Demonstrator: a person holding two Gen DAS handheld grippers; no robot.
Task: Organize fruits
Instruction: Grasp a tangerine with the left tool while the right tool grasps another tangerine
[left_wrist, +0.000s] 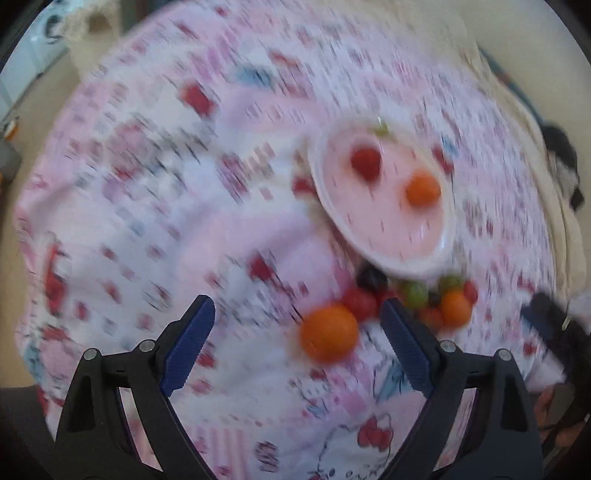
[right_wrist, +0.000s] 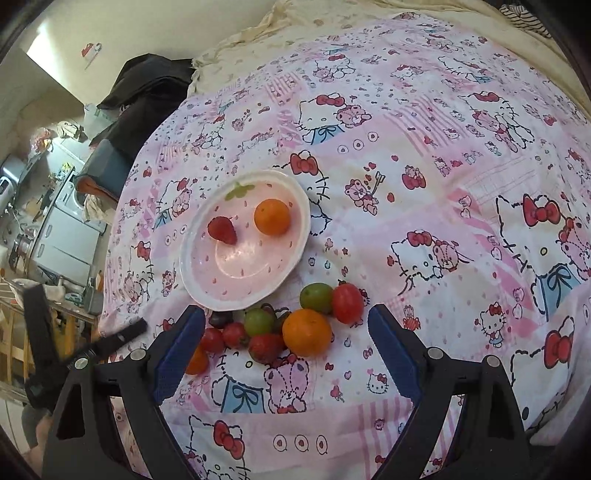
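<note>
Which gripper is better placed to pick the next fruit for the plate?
Left. The open left gripper has a round orange fruit between its fingers; the open right gripper faces a crowded fruit pile.

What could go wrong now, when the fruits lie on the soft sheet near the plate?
The round orange in the pile could roll on the soft sheet if nudged. The open right gripper spans several touching fruits, so closing may catch the strawberry too. The left view is blurred, so its aim is uncertain.
</note>
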